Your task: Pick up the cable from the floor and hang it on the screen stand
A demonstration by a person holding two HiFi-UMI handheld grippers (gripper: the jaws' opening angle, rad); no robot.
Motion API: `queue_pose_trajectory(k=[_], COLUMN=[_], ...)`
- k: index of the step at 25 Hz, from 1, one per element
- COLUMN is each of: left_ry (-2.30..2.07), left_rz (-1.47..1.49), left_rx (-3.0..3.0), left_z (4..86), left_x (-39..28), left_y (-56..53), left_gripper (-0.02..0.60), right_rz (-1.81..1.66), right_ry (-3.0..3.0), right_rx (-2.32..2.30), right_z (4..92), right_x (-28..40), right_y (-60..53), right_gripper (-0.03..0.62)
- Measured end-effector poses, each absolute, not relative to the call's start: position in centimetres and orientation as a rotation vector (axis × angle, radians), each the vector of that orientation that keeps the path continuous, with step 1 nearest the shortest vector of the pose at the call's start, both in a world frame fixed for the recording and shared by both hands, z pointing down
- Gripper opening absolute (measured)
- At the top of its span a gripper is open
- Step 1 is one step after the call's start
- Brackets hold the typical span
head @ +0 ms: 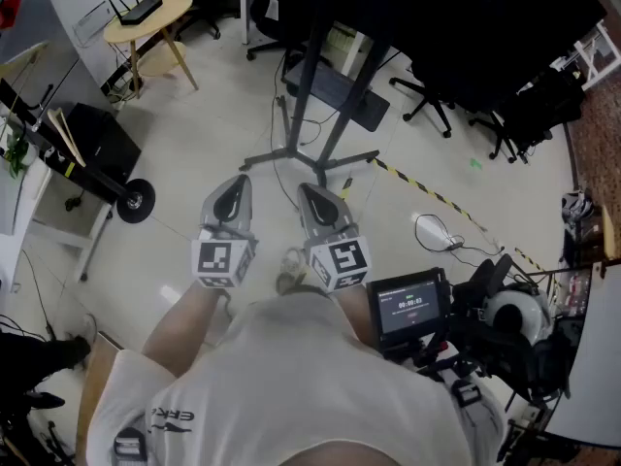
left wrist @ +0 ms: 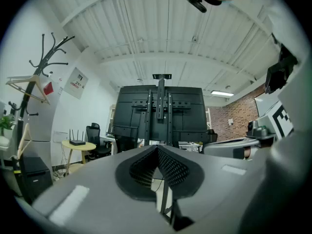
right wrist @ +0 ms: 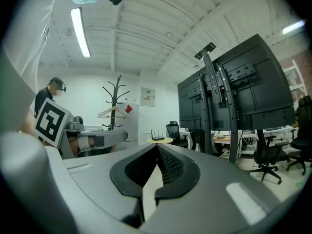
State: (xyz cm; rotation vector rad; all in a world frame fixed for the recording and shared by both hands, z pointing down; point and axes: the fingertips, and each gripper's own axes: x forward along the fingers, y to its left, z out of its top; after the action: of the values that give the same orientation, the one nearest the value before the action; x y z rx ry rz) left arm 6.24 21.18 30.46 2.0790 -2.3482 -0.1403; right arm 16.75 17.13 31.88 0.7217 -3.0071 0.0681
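Observation:
Both grippers are held level, side by side at chest height, facing the screen stand [head: 312, 85]. The left gripper [head: 237, 183] is shut with nothing between its pads; in its own view the left gripper [left wrist: 158, 148] faces the back of the black screen [left wrist: 161, 113]. My right gripper [head: 310, 192] is shut and empty too, and in its own view the right gripper [right wrist: 157, 147] has the stand [right wrist: 222, 101] off to the right. On the floor to the right lies a white coiled cable [head: 434, 229]. A thin dark cable [head: 281, 129] trails by the stand's base.
Yellow-black tape [head: 427, 194] runs across the floor right of the stand's legs [head: 320, 160]. A round table with a router [head: 147, 14] stands far left, office chairs [head: 427, 105] behind. A wheeled cart [head: 134, 200] sits left, a small display [head: 411, 305] right. A coat rack [right wrist: 115, 101] stands by the wall.

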Motion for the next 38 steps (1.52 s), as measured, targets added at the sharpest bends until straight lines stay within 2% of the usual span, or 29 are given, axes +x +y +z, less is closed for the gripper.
queue_pose_trajectory(k=[15,23,38], left_ry=[-2.36,-2.329,-2.066], left_rz=[-0.08,-0.06,-0.026], left_rx=[2.093,2.101,2.332], left_z=[29.8,30.3,32.5], left_x=[1.9,-0.6,-13.1], left_y=[5.0,-0.1,-11.2], left_gripper=[0.002,0.002,0.002], right_rz=[0.06,0.069,0.127], right_ry=[-3.017,-2.994,-2.791], right_rx=[0.806,0.847,1.186], right_z=[30.8,31.1,34.3], right_x=[13.9,11.9,1.1], right_y=[0.2,-4.8,-12.4], right_gripper=[0.012,0.012,0.012])
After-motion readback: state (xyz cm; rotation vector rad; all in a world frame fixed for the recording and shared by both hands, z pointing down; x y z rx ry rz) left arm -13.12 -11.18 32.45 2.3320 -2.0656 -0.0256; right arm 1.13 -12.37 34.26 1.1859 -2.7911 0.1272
